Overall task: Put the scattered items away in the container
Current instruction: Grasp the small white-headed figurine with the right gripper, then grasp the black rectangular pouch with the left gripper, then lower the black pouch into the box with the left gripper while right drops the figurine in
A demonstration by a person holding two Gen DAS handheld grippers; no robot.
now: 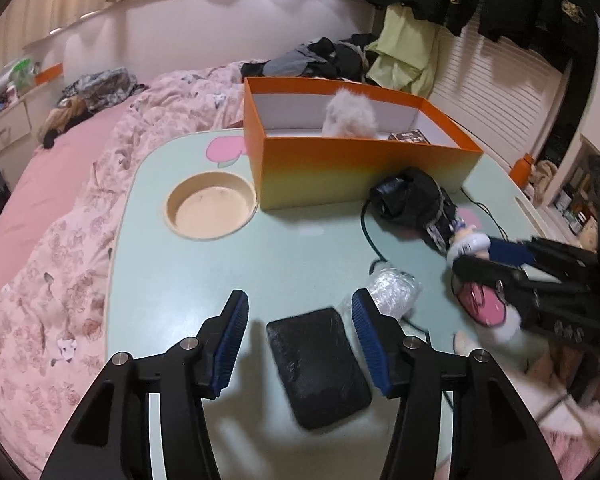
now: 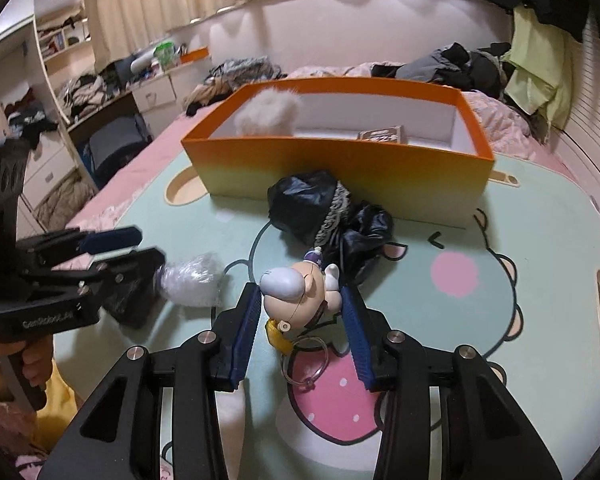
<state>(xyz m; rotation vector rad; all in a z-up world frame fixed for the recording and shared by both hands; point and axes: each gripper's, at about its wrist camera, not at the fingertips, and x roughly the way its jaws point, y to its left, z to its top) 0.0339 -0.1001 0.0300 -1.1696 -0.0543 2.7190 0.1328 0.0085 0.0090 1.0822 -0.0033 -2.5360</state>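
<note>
Right wrist view: right gripper (image 2: 300,308) pinches the figurine keychain (image 2: 298,290), ring end toward the camera.
Left gripper (image 1: 300,336), spread, straddles the black pouch (image 1: 318,366); orange box (image 2: 340,172) lies beyond at the tabletop's far edge.

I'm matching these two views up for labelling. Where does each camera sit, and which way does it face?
Left wrist: on the left gripper, facing down-forward at a flat black rectangular pouch; its fingers show.
Right wrist: on the right gripper, facing a white-and-tan cartoon figurine keychain; its fingers and the left gripper show.
Shared: orange cardboard box, pale green table.
</note>
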